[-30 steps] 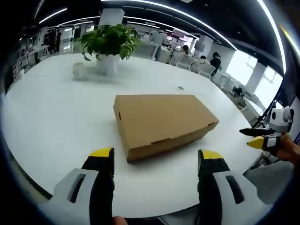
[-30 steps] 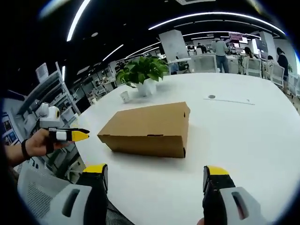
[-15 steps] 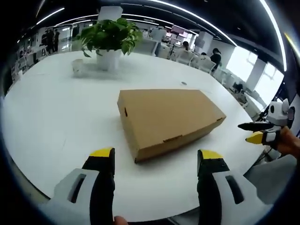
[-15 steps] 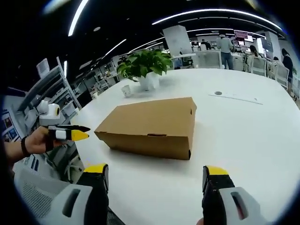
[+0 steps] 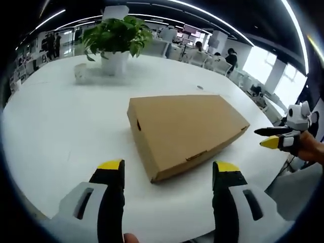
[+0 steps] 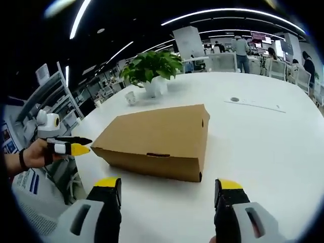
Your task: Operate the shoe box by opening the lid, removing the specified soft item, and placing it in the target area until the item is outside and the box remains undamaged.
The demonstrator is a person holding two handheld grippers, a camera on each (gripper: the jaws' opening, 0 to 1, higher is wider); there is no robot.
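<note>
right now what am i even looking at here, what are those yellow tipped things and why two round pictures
No robot here: a person holds a two-jaw gripper in each hand, and a fisheye camera rides on each one. That is why there are two round pictures.

In the left gripper view, the yellow-tipped prongs at the bottom are the left gripper, jaws apart, holding nothing. The right gripper pokes in from the side, held in a hand.

The right gripper view looks along the right gripper, also open and empty, and the left gripper appears at its edge.

Both face a closed brown cardboard shoe box lying on a white table. Further back stand a potted plant and a small cup. Nothing is being touched.
</note>
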